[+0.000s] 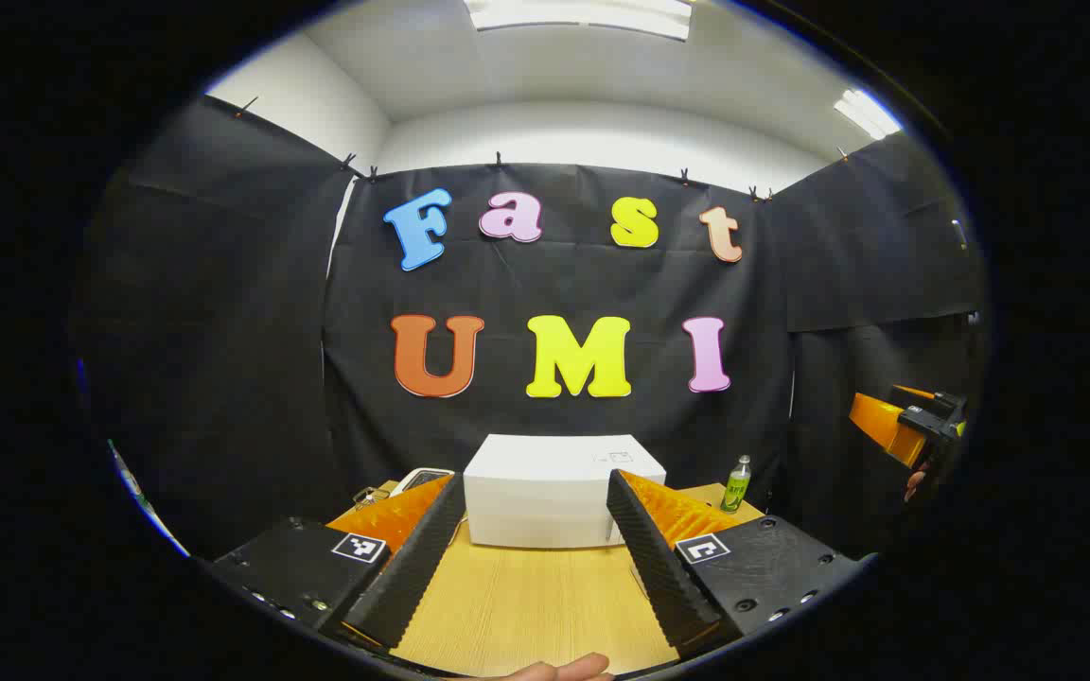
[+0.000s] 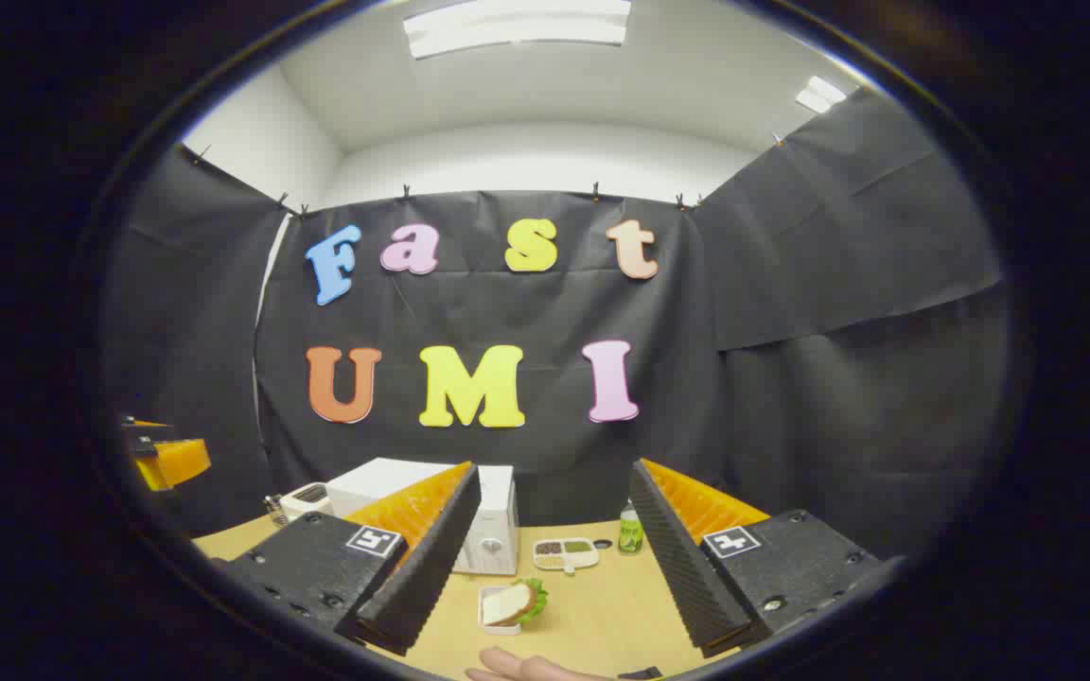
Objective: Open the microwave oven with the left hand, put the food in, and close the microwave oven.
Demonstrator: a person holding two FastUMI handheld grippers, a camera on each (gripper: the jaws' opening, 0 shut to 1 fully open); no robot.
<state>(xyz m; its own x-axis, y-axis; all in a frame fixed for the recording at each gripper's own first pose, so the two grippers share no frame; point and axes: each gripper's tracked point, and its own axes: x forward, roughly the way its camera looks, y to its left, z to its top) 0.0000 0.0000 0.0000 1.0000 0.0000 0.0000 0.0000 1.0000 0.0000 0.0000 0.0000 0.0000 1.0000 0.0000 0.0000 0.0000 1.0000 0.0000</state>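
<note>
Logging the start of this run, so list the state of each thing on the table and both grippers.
Microwave: door shut.
Sandwich: in its small tray, on the table, untouched.
Snack tray: flat, filled.
Green bottle: upright, capped.
Left gripper: jaws open, empty.
Right gripper: jaws open, empty.
</note>
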